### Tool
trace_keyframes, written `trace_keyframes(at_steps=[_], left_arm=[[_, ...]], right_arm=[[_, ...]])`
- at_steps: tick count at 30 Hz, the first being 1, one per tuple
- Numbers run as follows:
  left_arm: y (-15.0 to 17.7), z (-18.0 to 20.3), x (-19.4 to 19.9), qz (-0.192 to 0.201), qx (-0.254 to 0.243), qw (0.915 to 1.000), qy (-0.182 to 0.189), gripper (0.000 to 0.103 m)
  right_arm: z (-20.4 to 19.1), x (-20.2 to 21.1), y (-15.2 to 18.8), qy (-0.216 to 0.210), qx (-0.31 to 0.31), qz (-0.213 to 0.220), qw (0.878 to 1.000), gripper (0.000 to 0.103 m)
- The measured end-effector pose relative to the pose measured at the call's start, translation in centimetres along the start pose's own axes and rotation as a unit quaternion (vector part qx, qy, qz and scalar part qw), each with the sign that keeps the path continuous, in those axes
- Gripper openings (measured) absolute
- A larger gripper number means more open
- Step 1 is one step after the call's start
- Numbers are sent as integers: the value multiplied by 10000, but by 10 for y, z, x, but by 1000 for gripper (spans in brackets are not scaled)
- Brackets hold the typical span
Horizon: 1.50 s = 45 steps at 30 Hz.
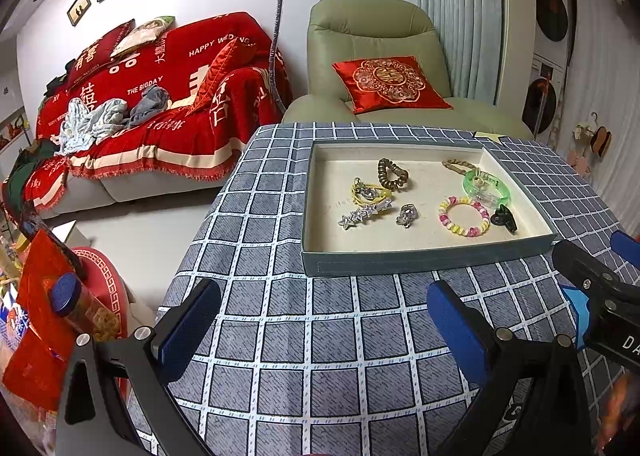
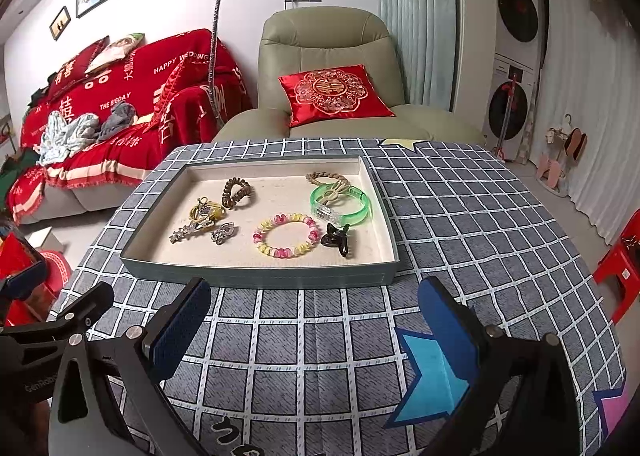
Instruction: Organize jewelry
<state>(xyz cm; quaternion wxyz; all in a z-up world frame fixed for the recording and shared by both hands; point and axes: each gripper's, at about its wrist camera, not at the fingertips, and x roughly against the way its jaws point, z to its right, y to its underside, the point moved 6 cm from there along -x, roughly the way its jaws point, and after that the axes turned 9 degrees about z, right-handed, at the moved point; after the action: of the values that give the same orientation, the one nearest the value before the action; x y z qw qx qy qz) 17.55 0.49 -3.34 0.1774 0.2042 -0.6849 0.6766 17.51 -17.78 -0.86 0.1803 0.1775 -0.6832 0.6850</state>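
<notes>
A grey-green tray (image 1: 400,262) (image 2: 260,280) with a cream lining sits on the checked table and holds several pieces: a brown coil hair tie (image 1: 394,175) (image 2: 237,192), a yellow tie with a charm (image 1: 366,190) (image 2: 206,212), a silver star clip (image 1: 362,214) (image 2: 188,231), a small silver clip (image 1: 407,214) (image 2: 224,233), a pink-yellow bead bracelet (image 1: 464,216) (image 2: 286,236), a green bangle (image 1: 486,186) (image 2: 340,204), a braided cord (image 1: 458,165) (image 2: 326,177) and a black claw clip (image 1: 505,218) (image 2: 338,240). My left gripper (image 1: 324,326) and right gripper (image 2: 316,324) are open and empty, in front of the tray.
The table (image 1: 320,368) has a blue-grey grid cloth with star stickers (image 2: 432,380). A green armchair with a red cushion (image 2: 334,94) stands behind it. A red-covered sofa (image 1: 160,104) is at the left. A red stool (image 2: 620,260) is at the right.
</notes>
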Motion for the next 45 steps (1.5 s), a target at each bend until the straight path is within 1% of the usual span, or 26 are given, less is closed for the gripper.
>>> trace_keyframes(at_steps=[19,24,33,41,45], left_arm=[[1,1,-2,-29,0,10000,26,103],[5,1,-3,-1,-26,10000,-38,103],[5,-1,-4,-37,17,10000,-11,103],[1,-1,-2,45,-22,10000,0,103],[2,-1,-2,-6,-8,10000,48,103]], right_arm=[[0,0,0,-1,-8,3,10000,103],[0,0,0,-4,-3,-3,10000,103],[0,0,0,-1,-6,-3,10000,103],[-1,0,0,-5,-26,-6,10000,103],[-1,0,0,-8,-25,-5,10000,103]])
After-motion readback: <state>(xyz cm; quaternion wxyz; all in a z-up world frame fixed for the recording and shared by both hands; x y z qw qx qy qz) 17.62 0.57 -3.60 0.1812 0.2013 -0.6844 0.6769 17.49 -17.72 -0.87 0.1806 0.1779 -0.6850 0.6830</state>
